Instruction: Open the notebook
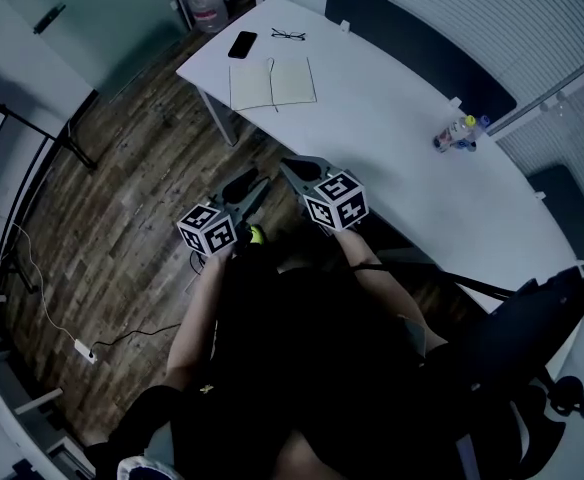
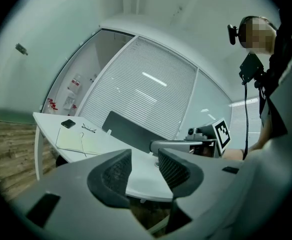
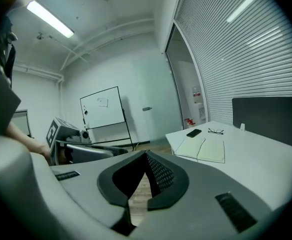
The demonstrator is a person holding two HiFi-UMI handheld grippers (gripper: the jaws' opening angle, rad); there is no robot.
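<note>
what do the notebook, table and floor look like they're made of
Notebook: paper, matte cream pages, a centre fold showing.
Table: smooth white top, probably laminate, faintly glossy.
Floor: wood-look planks with grain and seams; real wood or laminate, cannot tell.

A black rectangular smartphone and a pair of thin-framed eyeglasses are seen close together, not touching, at the far end of a white curved tabletop. A small clear plastic bottle is seen near its right edge. A white power strip is seen on the brown wood-plank floor.
</note>
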